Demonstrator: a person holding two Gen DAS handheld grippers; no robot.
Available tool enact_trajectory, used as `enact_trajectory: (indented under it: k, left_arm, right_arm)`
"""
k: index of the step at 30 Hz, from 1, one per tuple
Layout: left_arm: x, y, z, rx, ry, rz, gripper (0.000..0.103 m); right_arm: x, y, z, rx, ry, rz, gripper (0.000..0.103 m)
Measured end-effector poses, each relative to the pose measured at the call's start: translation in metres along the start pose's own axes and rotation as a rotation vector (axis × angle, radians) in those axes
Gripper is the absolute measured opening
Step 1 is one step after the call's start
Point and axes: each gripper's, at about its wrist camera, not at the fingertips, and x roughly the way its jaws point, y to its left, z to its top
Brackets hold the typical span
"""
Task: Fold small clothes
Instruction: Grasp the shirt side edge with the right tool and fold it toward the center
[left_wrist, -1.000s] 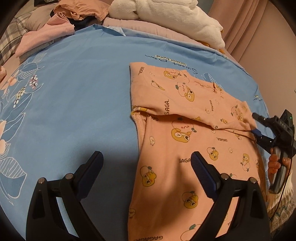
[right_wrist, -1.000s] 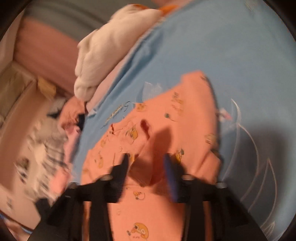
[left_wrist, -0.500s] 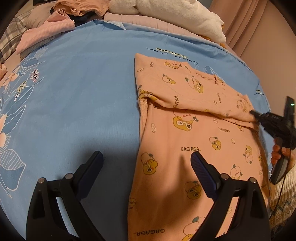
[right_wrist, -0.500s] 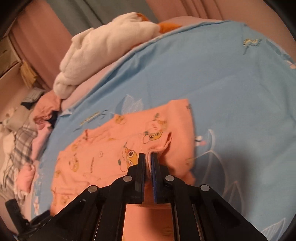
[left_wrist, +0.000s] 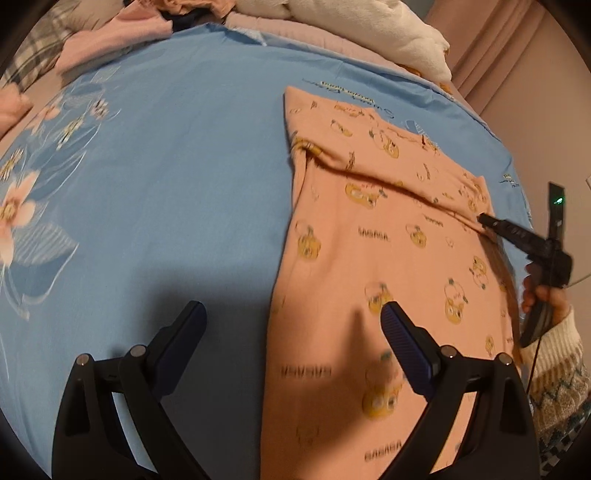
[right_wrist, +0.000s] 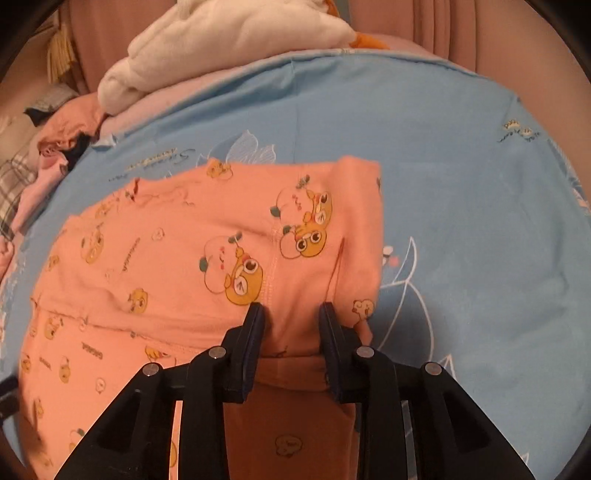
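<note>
A peach garment (left_wrist: 369, 240) printed with cartoon ducks lies flat on the blue bedsheet (left_wrist: 166, 166), its top part folded across the body. My left gripper (left_wrist: 291, 308) hovers open over the garment's left edge, one finger above the sheet and one above the cloth. My right gripper (right_wrist: 291, 310) sits at the folded corner of the garment (right_wrist: 166, 258). Its jaws are opening, with a fold of cloth lying loose between them. In the left wrist view the right gripper (left_wrist: 484, 218) touches the garment's right side.
A white fluffy blanket (right_wrist: 229, 40) is heaped at the far edge of the bed. Crumpled pink and plaid clothes (left_wrist: 110, 40) lie at the far left. A hand in a knit sleeve (left_wrist: 554, 332) holds the right gripper. A pink curtain (left_wrist: 517, 55) hangs behind.
The right gripper rolled upright, pinched the folded corner shut, and its jaws have since parted. The left gripper drifted a little sideways over the sheet, still open.
</note>
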Motion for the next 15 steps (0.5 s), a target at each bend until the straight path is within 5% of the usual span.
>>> enact_trajectory:
  k: [4, 6, 15]
  left_arm:
    - [-0.015, 0.001, -0.017, -0.013, 0.018, -0.067, 0.095]
    - [-0.021, 0.005, -0.025, -0.032, 0.030, -0.115, 0.095]
    - [-0.036, 0.032, -0.058, -0.204, 0.091, -0.385, 0.095]
  right_arm:
    - [-0.049, -0.009, -0.009, 0.035, -0.038, 0.125, 0.033]
    - [-0.069, -0.017, -0.026, 0.032, -0.021, 0.168, 0.048]
    - [-0.101, -0.066, -0.128, 0.173, 0.168, 0.352, 0.049]
